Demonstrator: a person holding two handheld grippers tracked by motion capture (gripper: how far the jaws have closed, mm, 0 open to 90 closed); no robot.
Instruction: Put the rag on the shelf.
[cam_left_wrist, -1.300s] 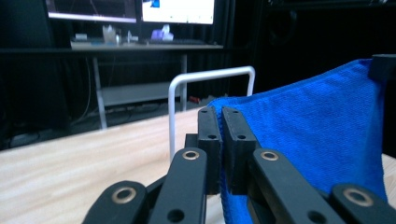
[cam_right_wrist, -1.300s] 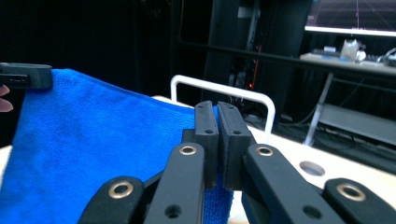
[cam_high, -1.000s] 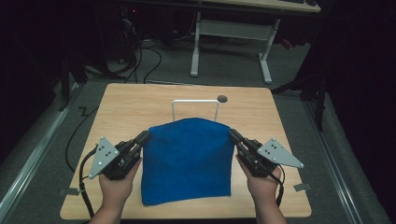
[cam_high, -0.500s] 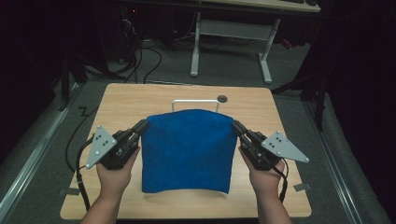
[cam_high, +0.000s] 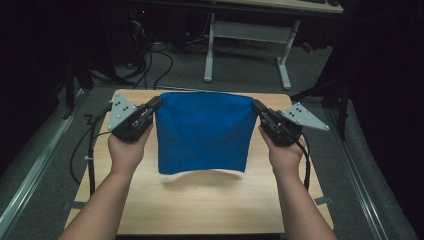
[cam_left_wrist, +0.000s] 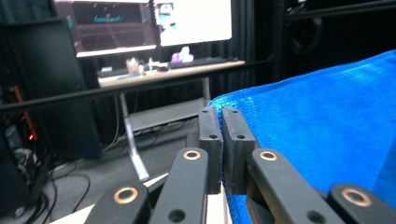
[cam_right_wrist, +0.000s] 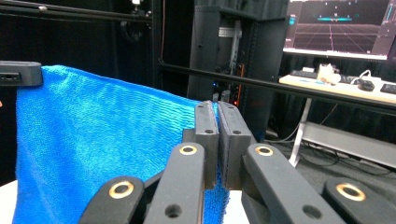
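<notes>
A light wooden rectangular table (cam_high: 200, 210) carries nothing directly. Above its far half hangs a bright blue square woven cloth (cam_high: 202, 132), stretched flat between the two tools, its lower edge clear of the tabletop and casting a shadow. The left gripper (cam_high: 156, 103) is clenched on the cloth's upper left corner, jaws pressed together. The right gripper (cam_high: 256, 105) is clenched likewise on the upper right corner.
</notes>
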